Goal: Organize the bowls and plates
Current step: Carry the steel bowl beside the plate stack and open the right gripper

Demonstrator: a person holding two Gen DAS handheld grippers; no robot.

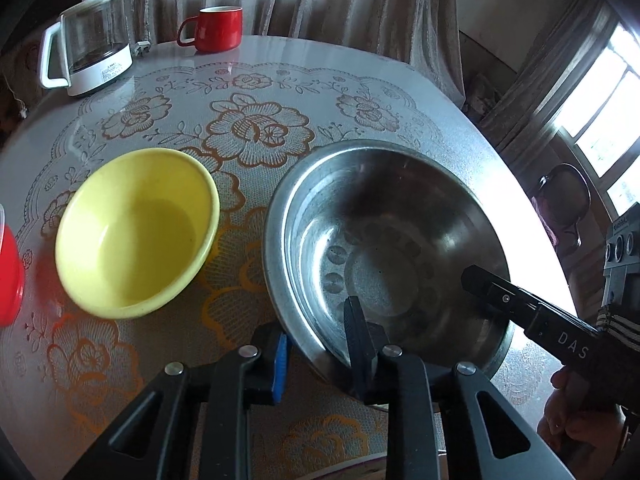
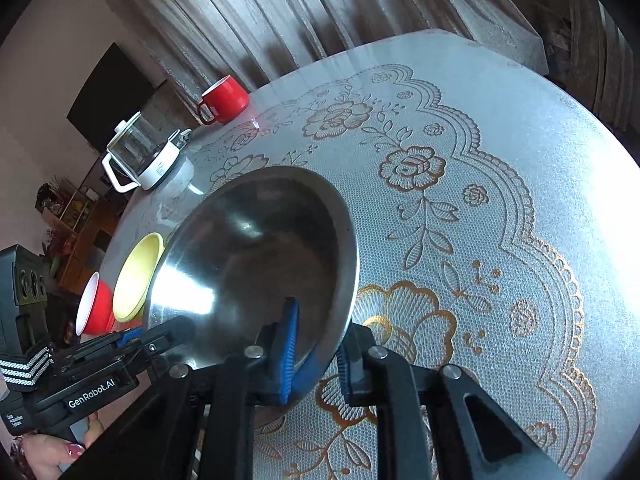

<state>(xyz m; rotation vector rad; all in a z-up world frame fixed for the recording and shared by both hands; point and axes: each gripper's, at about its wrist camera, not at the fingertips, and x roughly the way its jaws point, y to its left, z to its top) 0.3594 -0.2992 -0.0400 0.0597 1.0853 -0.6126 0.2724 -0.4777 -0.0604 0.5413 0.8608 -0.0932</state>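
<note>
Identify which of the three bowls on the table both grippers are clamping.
The steel bowl, largest and only metal one; left gripper and right gripper pinch its rim. Yellow and red bowls sit untouched.

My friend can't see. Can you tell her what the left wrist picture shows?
Two tools grip a steel bowl by its rim on a flowery tablecloth: the left tool at the near edge, the right tool from the right. A yellow bowl sits to its left, with a red mug and glass kettle behind.
</note>
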